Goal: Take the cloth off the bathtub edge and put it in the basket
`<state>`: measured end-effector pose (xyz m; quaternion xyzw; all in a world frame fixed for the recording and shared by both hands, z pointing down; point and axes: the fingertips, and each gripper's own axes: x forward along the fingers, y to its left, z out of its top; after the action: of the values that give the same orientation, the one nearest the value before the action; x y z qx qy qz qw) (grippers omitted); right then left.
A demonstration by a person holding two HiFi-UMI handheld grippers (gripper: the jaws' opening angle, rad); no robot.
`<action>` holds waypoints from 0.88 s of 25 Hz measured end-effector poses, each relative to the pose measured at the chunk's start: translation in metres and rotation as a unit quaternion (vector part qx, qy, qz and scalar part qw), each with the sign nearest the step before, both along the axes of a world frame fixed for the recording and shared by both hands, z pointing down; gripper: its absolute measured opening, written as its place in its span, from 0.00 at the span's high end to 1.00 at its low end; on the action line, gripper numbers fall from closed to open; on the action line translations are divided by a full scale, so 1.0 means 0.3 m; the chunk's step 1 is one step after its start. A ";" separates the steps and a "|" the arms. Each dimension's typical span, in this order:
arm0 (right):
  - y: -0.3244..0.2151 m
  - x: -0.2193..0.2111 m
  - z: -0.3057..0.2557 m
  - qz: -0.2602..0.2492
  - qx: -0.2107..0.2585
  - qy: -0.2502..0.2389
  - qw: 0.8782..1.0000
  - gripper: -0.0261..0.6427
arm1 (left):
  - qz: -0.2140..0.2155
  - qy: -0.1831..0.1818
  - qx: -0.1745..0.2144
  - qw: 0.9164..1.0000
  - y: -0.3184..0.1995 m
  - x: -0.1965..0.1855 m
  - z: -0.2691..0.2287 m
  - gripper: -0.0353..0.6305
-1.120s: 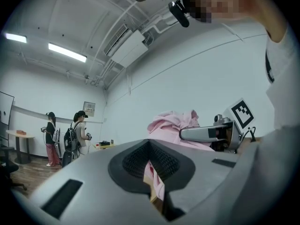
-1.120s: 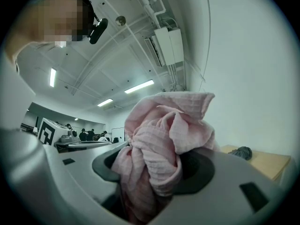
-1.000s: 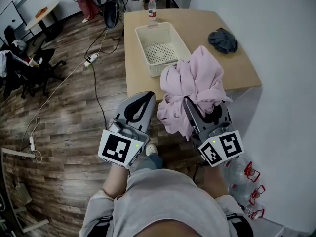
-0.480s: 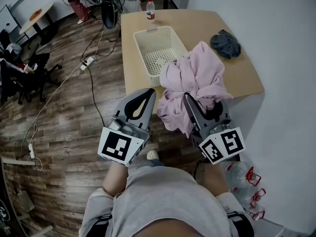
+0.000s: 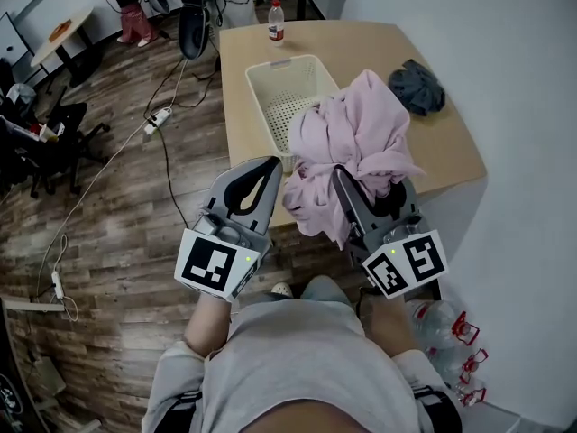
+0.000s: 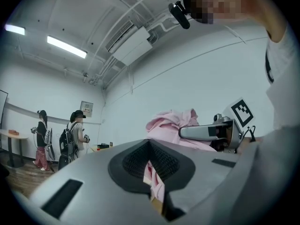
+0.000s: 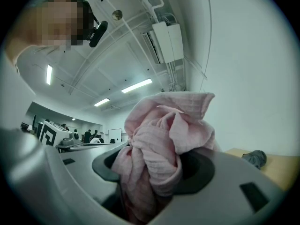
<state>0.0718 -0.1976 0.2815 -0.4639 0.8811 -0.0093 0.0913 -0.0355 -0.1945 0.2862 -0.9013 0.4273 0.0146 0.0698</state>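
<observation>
A bunched pink cloth (image 5: 347,142) hangs in the air over the table's near edge, covering the near right corner of the cream perforated basket (image 5: 270,72). My right gripper (image 5: 343,180) is shut on the cloth's lower folds; in the right gripper view the cloth (image 7: 159,149) fills the space between the jaws. My left gripper (image 5: 268,166) is shut just left of the cloth, level with it, and holds nothing that I can see. Through its narrow jaw gap (image 6: 151,146) a strip of pink shows. The left gripper view also shows the cloth (image 6: 171,123) and the right gripper (image 6: 211,132) beside it.
The wooden table (image 5: 361,48) also carries a dark grey cloth (image 5: 416,87) at its right and a bottle (image 5: 276,21) at its far edge. Cables and a power strip (image 5: 160,114) lie on the wood floor at left. Water bottles (image 5: 446,332) lie by my right side. People stand far off.
Both grippers and the pink cloth have come closer to the table; the cloth has shifted left and now overlaps the basket's near right corner. Both grips look unchanged.
</observation>
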 end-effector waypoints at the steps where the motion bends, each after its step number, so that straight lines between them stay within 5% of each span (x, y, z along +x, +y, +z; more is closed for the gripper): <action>1: -0.005 0.001 0.002 0.000 -0.001 0.001 1.000 0.55 | 0.000 -0.001 0.000 1.000 -0.005 0.002 0.000 0.95; 12: -0.292 -0.035 -0.021 -0.024 -0.004 -0.001 1.000 0.55 | -0.029 0.003 -0.007 1.000 -0.260 -0.045 -0.015 0.95; 22: -0.533 -0.053 -0.046 -0.087 -0.003 0.001 0.996 0.55 | -0.108 0.005 -0.005 0.994 -0.435 -0.082 -0.036 0.95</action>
<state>0.0557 -0.3577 0.2677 -0.3861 0.9181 -0.0190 0.0875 -0.0602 -0.3250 0.2755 -0.8502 0.5225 0.0095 0.0646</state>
